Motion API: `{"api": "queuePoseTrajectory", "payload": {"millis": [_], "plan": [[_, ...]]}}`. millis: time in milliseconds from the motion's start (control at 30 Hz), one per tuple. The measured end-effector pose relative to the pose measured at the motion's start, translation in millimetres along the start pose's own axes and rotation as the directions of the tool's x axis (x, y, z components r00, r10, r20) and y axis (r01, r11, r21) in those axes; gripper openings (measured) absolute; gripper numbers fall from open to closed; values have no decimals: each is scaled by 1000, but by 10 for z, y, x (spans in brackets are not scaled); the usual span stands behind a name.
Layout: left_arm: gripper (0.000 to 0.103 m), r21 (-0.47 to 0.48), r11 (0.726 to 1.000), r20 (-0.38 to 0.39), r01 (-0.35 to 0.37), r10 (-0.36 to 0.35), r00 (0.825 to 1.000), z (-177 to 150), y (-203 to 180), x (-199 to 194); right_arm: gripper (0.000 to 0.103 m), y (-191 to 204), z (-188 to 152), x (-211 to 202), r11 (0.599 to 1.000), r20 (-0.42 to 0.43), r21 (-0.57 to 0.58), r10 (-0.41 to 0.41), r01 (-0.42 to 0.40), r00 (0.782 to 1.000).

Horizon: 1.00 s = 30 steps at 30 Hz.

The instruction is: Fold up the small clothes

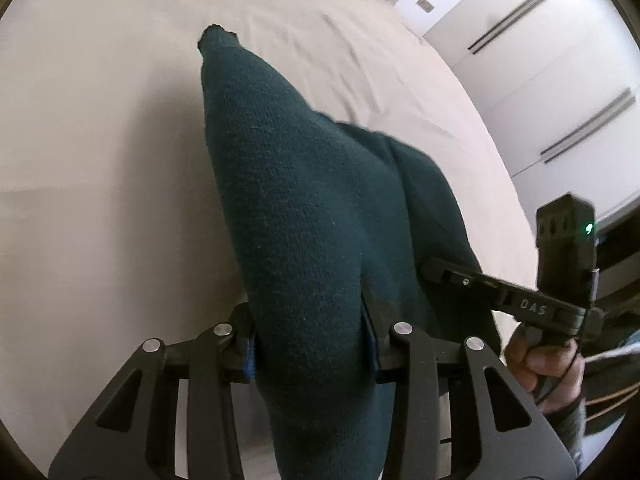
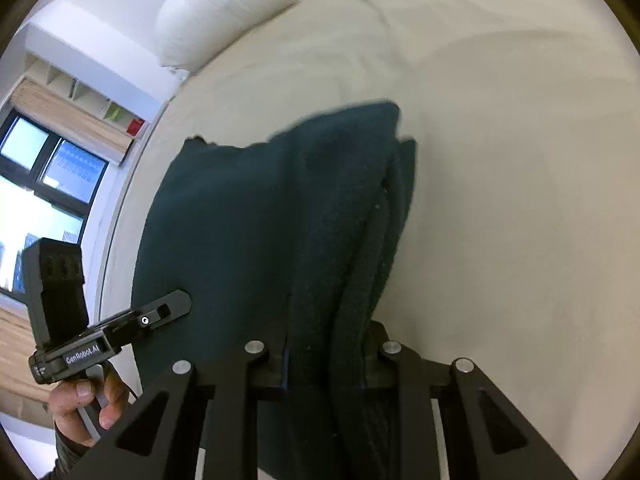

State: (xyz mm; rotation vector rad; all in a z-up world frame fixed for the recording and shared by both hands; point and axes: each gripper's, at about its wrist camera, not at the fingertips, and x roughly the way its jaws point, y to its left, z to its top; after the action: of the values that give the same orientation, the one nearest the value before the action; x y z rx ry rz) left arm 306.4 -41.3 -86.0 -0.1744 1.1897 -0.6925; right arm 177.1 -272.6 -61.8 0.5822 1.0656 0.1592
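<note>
We see one dark teal knitted garment (image 1: 304, 208) as the single piece of clothing in view, raised off the bed (image 1: 100, 184) and hanging between our two tongs, its far end reaching down toward the pale sheet. Nearest the garment, the left tongs (image 1: 310, 344) are pinched on a thick fold of the knit, which fills the gap between their blue-edged pads and runs out past them. The right tongs (image 2: 326, 360) are likewise clamped on a bunched, layered edge of the same garment, with several folds stacked between the pads. Each tool is carried by one hand: the right hand (image 1: 548, 364) shows beside the garment in the left view, the left hand (image 2: 86, 400) in the right view. Beyond the garment, one white pillow (image 2: 224, 12) lies at the bed's far end, and a window (image 2: 44, 176) stands past the bed's edge.
</note>
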Motion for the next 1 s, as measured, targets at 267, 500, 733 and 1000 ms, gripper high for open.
{"api": "queuePoseTrajectory", "payload": {"millis": [267, 500, 733, 1000], "plan": [[36, 89, 995, 44, -52, 49, 998, -562, -46, -837, 24, 756, -707, -387, 994, 35, -96, 55, -51, 998], [37, 85, 989, 35, -119, 117, 993, -1360, 243, -1210, 24, 1204, -1514, -174, 990, -7, -131, 53, -53, 999], [46, 37, 977, 31, -212, 211, 977, -1827, 606, -955, 27, 984, -1777, 355, 995, -67, -53, 80, -84, 995], [55, 76, 954, 132, -288, 277, 952, -2148, 560, -901, 29, 588, -1803, 481, 961, -33, 88, 266, -263, 963]]}}
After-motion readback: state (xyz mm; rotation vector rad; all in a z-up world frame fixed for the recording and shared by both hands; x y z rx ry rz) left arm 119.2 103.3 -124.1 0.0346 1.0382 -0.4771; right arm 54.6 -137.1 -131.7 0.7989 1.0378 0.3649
